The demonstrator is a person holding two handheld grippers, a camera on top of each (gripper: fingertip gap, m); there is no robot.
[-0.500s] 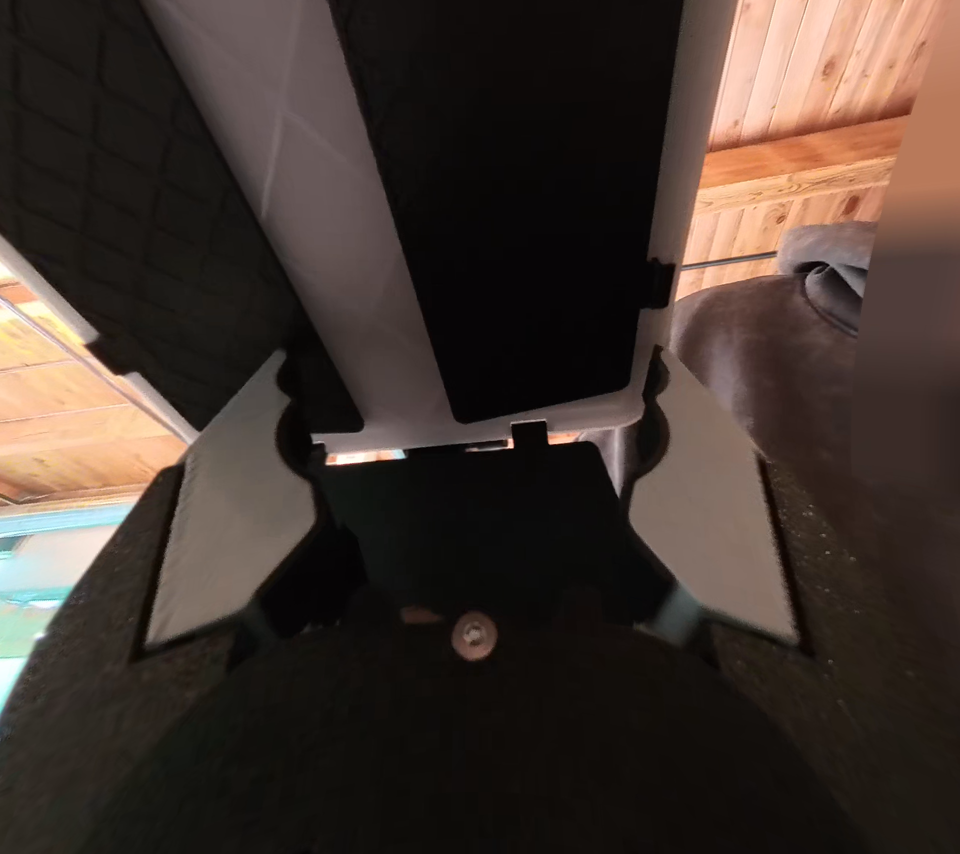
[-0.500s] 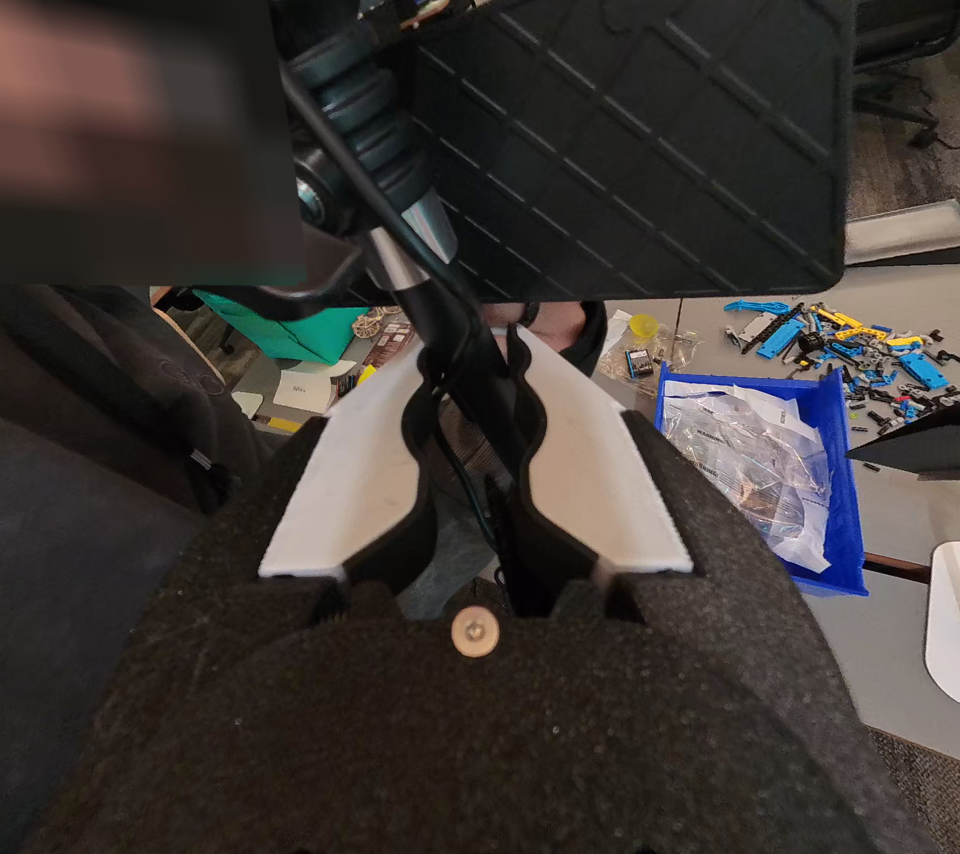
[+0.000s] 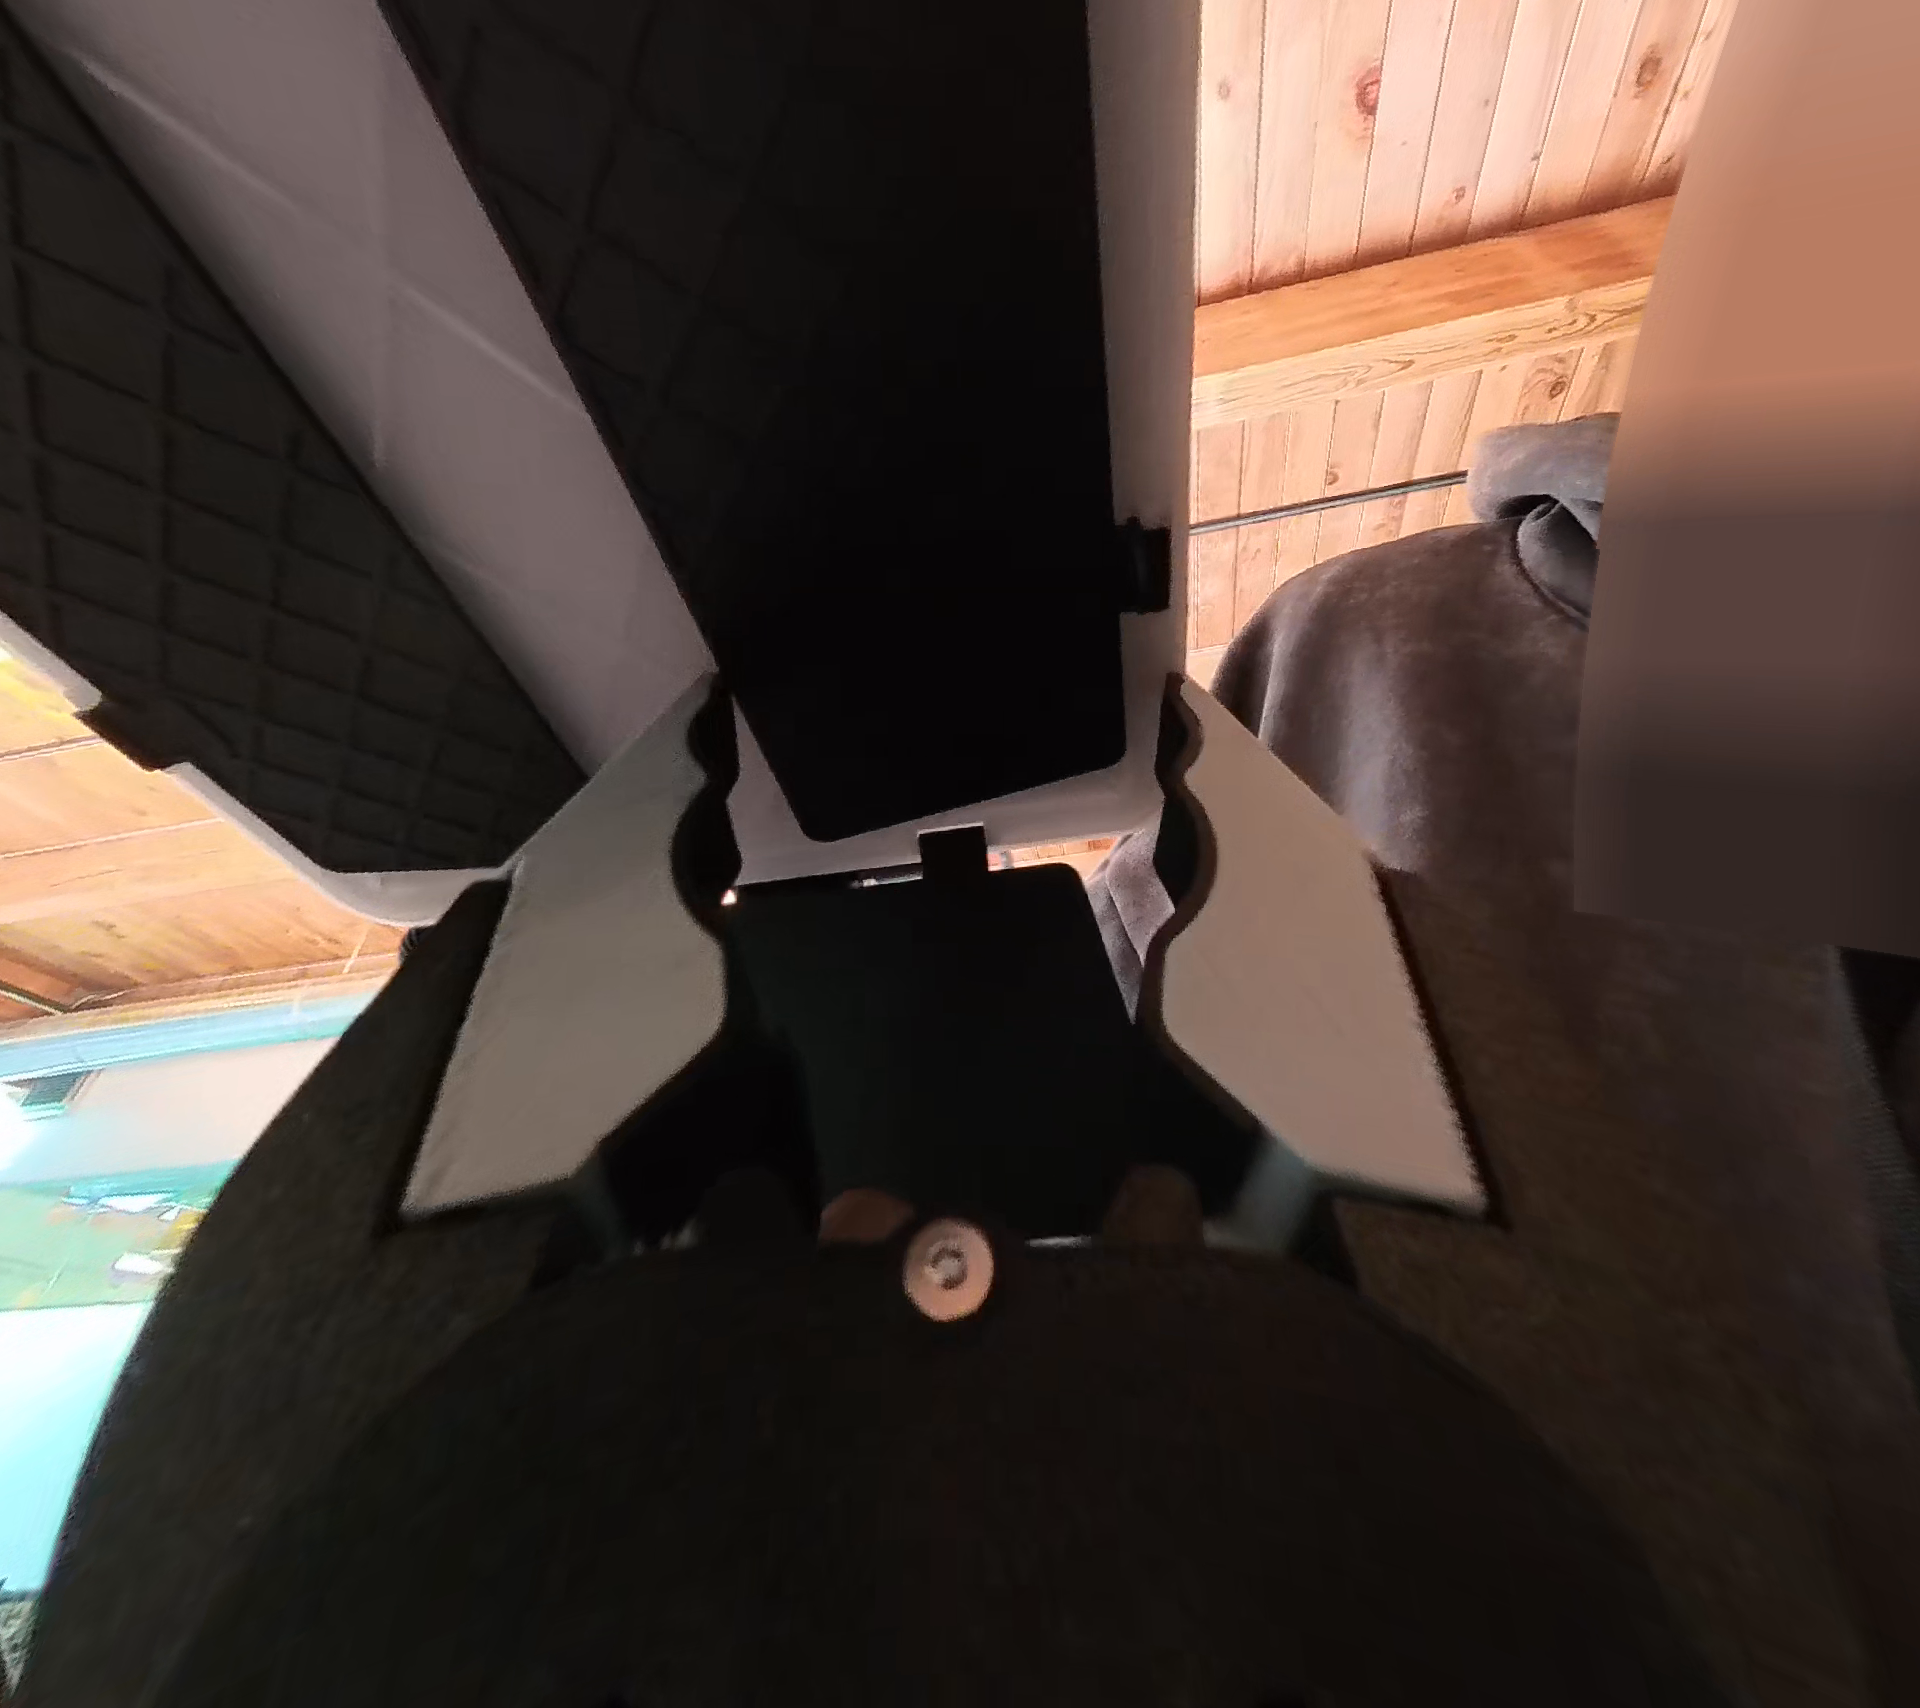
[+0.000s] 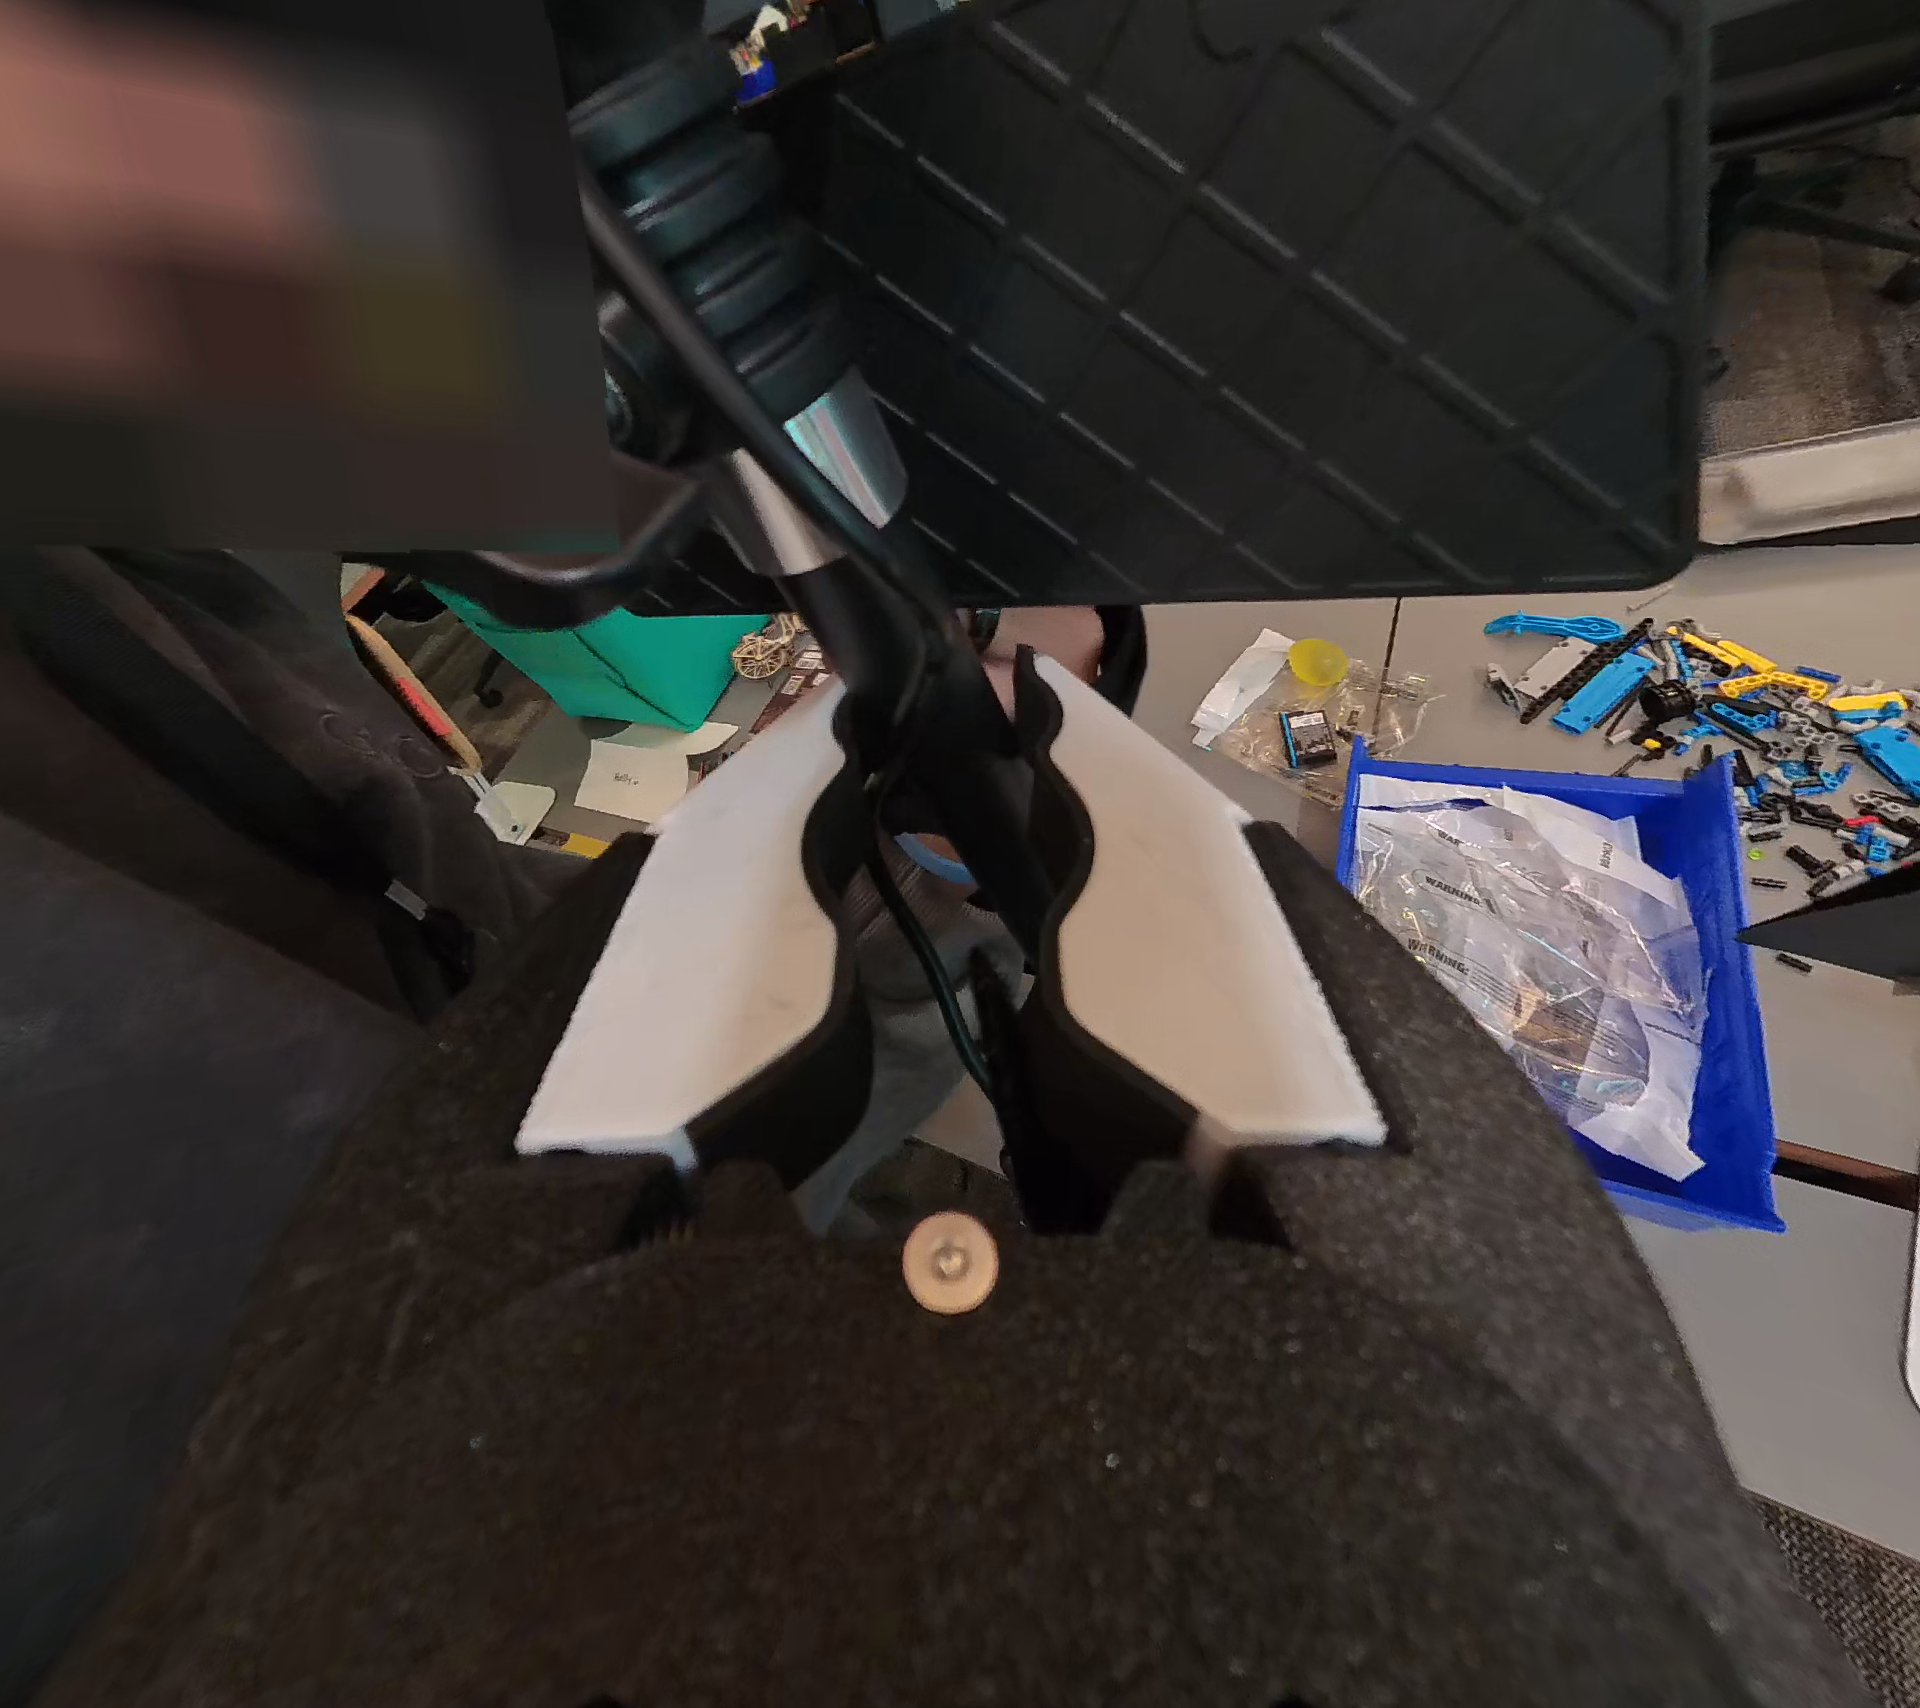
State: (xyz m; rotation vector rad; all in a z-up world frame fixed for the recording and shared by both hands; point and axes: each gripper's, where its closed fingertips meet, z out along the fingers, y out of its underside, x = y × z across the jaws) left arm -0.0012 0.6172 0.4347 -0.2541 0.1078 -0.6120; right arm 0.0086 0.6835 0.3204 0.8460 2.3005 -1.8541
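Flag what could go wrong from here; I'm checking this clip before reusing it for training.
1. The right gripper is clamped on a black stem, and a thin cable runs between the same fingers. It may get pinched or tugged.
2. The left gripper reaches only the end of the white-framed black panel. With so little overlap, it could slip or twist.
3. The ribbed black panel hangs near the loose building pieces. A swing might scatter them.

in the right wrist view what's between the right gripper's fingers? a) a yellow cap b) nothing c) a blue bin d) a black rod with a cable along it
d: the right gripper has its fingers closed around a black rod with a thin cable beside it; the blue bin sits apart on the table.
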